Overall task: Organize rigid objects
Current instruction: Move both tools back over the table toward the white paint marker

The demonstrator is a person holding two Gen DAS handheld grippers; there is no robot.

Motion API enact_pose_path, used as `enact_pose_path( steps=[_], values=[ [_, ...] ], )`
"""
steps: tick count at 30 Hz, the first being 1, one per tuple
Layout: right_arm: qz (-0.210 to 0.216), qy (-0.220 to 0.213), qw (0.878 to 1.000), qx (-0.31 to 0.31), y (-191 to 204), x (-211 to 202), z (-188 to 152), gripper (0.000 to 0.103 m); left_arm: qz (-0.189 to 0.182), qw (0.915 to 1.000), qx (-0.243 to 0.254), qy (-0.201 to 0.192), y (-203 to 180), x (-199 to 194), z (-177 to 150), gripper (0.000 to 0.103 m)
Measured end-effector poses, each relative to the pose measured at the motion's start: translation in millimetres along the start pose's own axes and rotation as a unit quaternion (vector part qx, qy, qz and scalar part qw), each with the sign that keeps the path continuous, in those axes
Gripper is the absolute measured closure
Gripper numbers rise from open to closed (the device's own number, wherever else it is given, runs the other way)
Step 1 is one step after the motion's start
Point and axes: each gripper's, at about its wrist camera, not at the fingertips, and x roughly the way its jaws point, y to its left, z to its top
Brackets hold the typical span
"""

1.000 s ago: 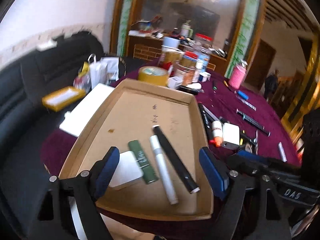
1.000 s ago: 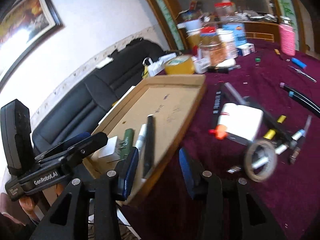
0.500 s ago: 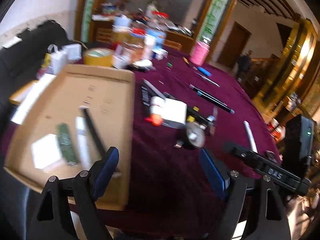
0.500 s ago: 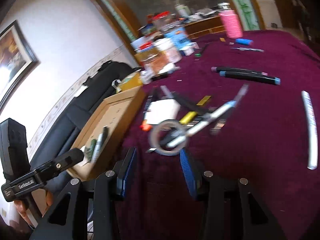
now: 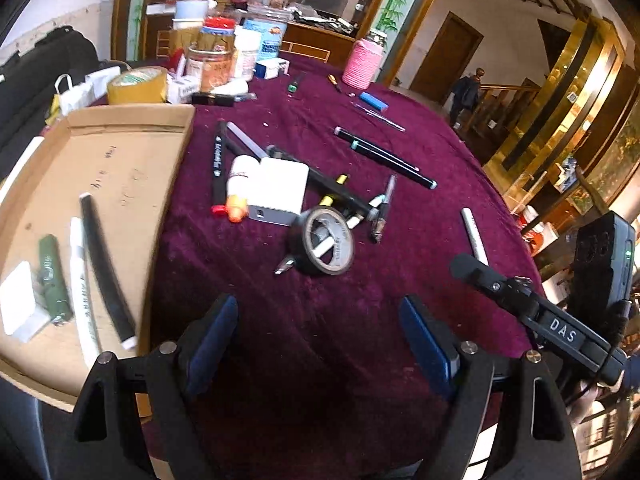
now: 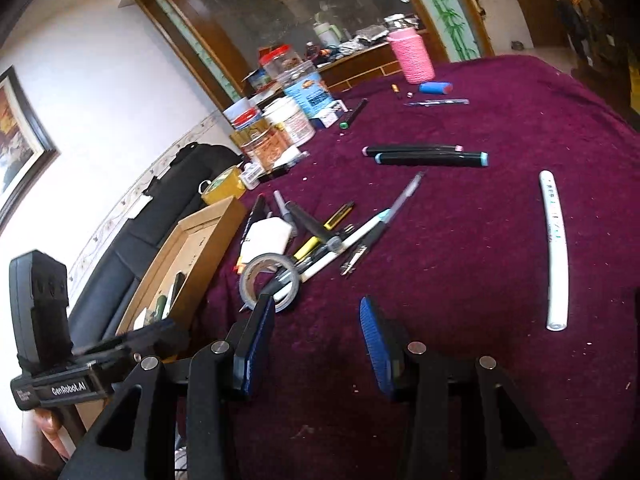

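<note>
A cardboard tray (image 5: 132,148) on the left holds a black marker (image 5: 105,272), a white pen (image 5: 82,288), a green stick (image 5: 52,276) and a white block (image 5: 20,304). On the maroon cloth lie a black tape roll (image 5: 326,246), a white charger (image 5: 276,190), a glue bottle (image 5: 238,188), several pens, two black markers (image 5: 384,156) and a white tube (image 5: 474,236). My left gripper (image 5: 320,336) is open and empty above the cloth near the tape roll. My right gripper (image 6: 318,338) is open and empty, beside the tape roll (image 6: 270,282); the white tube (image 6: 556,248) lies to its right.
Jars, a yellow tape roll (image 5: 136,86), a pink wrapped bottle (image 5: 364,60) and a blue cylinder (image 5: 374,101) stand at the far side of the table. A black sofa (image 6: 160,204) lies left of the table. The tray (image 6: 188,248) overhangs the near edge.
Both grippers have swung right, away from the tray and toward the loose pile on the cloth. Both stay open and empty. Nothing on the table has moved.
</note>
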Motion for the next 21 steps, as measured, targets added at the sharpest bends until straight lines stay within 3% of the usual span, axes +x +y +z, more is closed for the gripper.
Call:
enact_pose_path(
  steps=[11, 21],
  values=[
    [-0.093, 0.006, 0.996, -0.005, -10, 1, 9, 0.055, 0.011, 0.9998, 0.006, 0.015, 1, 15, 2, 0.021],
    [-0.126, -0.005, 0.992, 0.007, -34, -5, 20, 0.055, 0.013, 0.9999, -0.001, 0.007, 9, 14, 5, 0.021]
  ],
)
